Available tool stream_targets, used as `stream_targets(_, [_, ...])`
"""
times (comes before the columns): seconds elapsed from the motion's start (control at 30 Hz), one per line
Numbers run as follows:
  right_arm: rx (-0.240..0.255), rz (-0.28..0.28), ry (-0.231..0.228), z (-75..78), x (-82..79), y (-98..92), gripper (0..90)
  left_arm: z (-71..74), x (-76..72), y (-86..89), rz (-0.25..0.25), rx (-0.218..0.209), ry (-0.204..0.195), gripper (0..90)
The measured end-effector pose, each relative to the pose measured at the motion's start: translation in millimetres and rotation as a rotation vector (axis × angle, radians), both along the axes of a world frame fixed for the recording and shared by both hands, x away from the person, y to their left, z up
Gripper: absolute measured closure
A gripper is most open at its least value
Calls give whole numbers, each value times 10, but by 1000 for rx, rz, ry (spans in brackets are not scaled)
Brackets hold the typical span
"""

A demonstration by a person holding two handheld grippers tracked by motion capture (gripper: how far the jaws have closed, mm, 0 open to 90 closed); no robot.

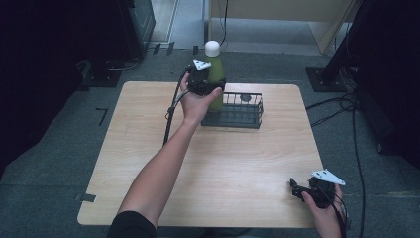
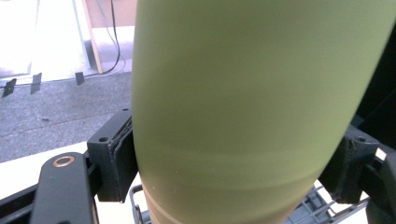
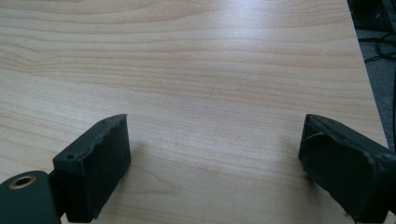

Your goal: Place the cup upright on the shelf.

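A green bottle (image 1: 216, 74) with a white cap stands upright over the left end of a black wire basket (image 1: 247, 111) at the table's far middle. My left gripper (image 1: 208, 85) is shut on the bottle's body. In the left gripper view both black pads (image 2: 122, 156) press against the bottle (image 2: 243, 112), with basket wire just below it. Whether the bottle's base touches the basket floor is hidden. My right gripper (image 1: 295, 190) rests near the table's front right corner, its jaws wide apart over bare wood with nothing between them (image 3: 212, 163).
The light wooden table (image 1: 148, 129) has free room across its middle and left. A small round dark thing (image 1: 244, 98) lies in the basket's far right part. Cables (image 1: 341, 106) trail over the grey floor to the right, and dark equipment stands behind.
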State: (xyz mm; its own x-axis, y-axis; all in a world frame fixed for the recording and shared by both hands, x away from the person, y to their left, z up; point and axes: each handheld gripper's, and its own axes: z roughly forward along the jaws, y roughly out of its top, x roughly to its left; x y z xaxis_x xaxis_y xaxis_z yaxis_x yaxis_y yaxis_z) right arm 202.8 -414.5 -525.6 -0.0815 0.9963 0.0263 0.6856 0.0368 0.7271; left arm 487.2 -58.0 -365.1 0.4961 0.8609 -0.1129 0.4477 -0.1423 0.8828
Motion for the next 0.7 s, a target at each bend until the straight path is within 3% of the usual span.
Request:
stream_targets(0.4, [1,-1,0,0,0,1,86,-147,-58,1,-12,46,-7,209])
stream_targets(0.7, [1,-1,0,0,0,1,86,-116,-83,29,-19,37,46,173])
